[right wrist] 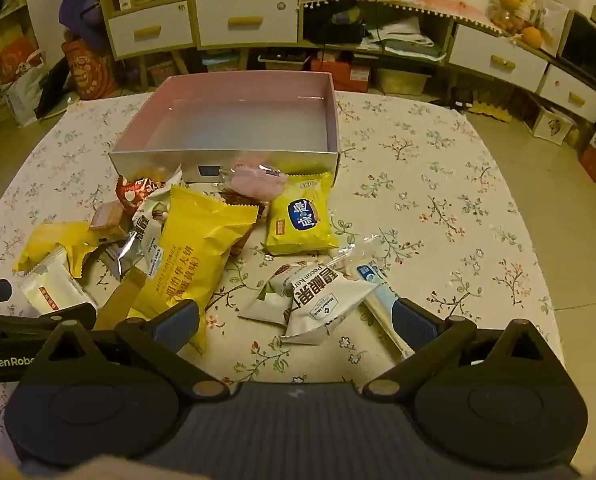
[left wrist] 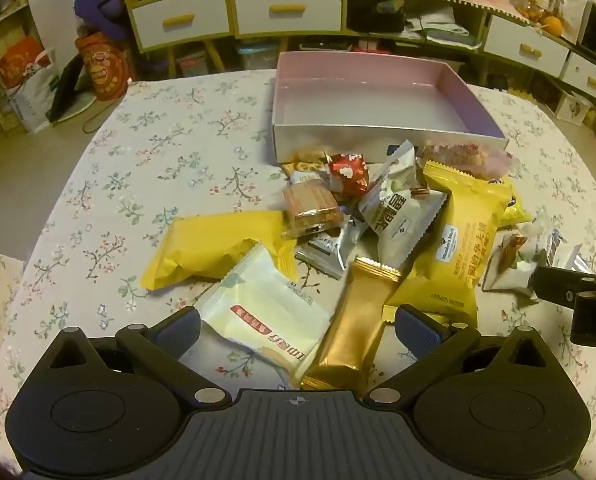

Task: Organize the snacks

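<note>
Left gripper (left wrist: 298,330): jaws wide apart, holding nothing, straddling a white wafer packet (left wrist: 269,312) and gold bar (left wrist: 350,328). Right gripper (right wrist: 295,322): jaws wide apart, empty, over pecan packets (right wrist: 322,304). Snack pile lies before the pink box (right wrist: 334,116).

The left claw (left wrist: 298,330) hangs over the near edge of a snack pile (left wrist: 378,220) on the table (left wrist: 137,152), its fingers either side of two packets. The box (left wrist: 378,136) stands beyond the pile. The right claw (right wrist: 295,320) sits just right of the left, with a packet (right wrist: 322,300) between its fingers and the box ahead.
</note>
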The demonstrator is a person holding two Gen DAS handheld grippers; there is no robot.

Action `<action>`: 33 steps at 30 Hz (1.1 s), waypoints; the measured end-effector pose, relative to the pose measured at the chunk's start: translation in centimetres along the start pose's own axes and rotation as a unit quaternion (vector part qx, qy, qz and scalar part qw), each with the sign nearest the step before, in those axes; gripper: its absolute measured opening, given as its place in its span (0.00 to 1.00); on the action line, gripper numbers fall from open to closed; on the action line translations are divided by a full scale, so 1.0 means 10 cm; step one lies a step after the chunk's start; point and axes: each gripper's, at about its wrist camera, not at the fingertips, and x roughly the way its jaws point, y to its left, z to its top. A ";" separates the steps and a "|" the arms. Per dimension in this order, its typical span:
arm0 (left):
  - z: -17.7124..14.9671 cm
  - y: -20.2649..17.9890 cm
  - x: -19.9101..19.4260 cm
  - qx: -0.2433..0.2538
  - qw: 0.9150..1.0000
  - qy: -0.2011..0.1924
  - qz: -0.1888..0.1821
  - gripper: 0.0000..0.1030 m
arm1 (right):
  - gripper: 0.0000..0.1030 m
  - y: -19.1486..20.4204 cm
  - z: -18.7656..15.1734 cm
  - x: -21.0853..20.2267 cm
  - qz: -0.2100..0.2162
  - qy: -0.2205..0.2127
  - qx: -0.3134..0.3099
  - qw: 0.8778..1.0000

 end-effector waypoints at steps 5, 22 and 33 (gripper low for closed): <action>-0.01 0.00 0.00 0.000 1.000 0.000 0.000 1.00 | 1.00 -0.02 0.00 0.01 0.002 0.004 0.005 1.000; -0.02 0.00 -0.01 0.003 1.000 -0.001 0.002 1.00 | 1.00 0.00 -0.01 0.05 0.005 0.008 0.007 1.000; -0.02 0.00 0.00 0.004 1.000 -0.001 0.002 1.00 | 1.00 0.01 -0.03 0.06 0.002 0.017 0.006 1.000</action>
